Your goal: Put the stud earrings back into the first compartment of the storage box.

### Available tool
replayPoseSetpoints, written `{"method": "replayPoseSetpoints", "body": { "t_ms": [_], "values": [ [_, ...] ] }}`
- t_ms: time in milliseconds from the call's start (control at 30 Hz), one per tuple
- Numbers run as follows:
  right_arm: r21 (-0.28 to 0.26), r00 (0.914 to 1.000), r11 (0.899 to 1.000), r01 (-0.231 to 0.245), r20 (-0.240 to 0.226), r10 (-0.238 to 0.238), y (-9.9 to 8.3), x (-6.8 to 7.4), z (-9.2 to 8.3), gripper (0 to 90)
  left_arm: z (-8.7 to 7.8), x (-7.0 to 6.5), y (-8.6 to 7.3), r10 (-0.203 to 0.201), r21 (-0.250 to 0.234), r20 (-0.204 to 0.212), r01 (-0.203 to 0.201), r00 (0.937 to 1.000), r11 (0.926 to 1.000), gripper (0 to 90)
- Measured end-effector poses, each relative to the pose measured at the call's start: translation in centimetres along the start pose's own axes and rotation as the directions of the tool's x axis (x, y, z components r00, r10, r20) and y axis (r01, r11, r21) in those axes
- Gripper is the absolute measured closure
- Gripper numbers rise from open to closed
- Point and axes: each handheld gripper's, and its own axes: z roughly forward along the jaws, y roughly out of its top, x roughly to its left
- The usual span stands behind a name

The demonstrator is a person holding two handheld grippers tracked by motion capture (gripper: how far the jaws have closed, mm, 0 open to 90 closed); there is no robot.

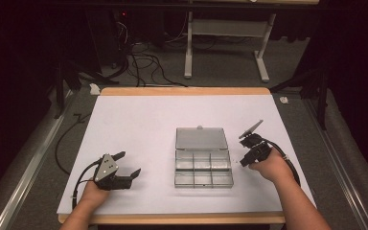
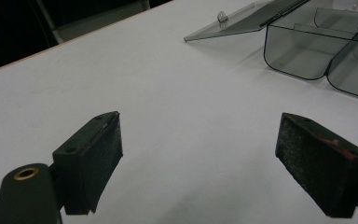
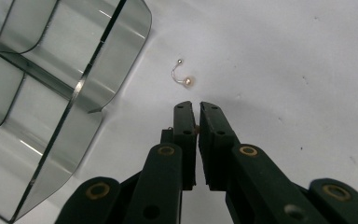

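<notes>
A clear plastic compartment box (image 1: 176, 168) lies mid-table with its lid (image 1: 201, 138) folded back flat; its compartments look empty. My right gripper (image 1: 244, 160) sits just right of the box (image 3: 93, 70), pointing down at the table. Its jaws (image 3: 196, 116) are shut on a tiny tan piece with a thin wire, which looks like a small earring (image 3: 196, 127). A second pearl earring (image 3: 184, 78) with a curved wire lies on the table just beyond the tips. My left gripper (image 1: 130, 164) rests at the near left, open and empty (image 2: 200, 140), facing the box (image 2: 303, 60).
The white tabletop (image 1: 139, 120) has a wooden edge at front and back. Beyond it stand a table frame (image 1: 189, 48) and cables (image 1: 143, 62) on the floor. A cable trails from each gripper toward the near edge.
</notes>
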Motion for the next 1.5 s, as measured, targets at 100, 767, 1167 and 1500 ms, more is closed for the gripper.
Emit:
{"method": "replayPoseSetpoints", "body": {
  "t_ms": [100, 767, 1167, 1500],
  "values": [
    [0.005, 1.0, 1.0, 0.003, -0.001, -0.003, 0.0, 0.1, -0.2, 86.3, 0.0, 0.0, 0.0, -0.002, 0.001, -0.002, 0.002, 1.0, 1.0, 15.0],
    [0.019, 0.9993, 0.999, 0.039, -0.004, -0.038, 1.2, 2.2, -2.8, 86.4, -0.2, -0.1, -0.1, 0.002, -0.017, -0.007, -0.002, 1.0, 0.9999, 15.0],
    [0.022, 0.9967, 0.996, 0.081, 0.001, -0.081, 3.0, 4.1, -3.5, 86.5, -0.1, -0.1, 0.0, 0.013, -0.008, 0.005, -0.013, 0.9999, 0.9999, 15.0],
    [0.019, 0.9916, 0.991, 0.129, -0.007, -0.129, 4.7, 6.1, -3.3, 86.5, -0.1, -0.1, -0.1, 0.009, -0.014, 0.003, -0.009, 1.0, 0.9999, 15.0]
  ]
}}
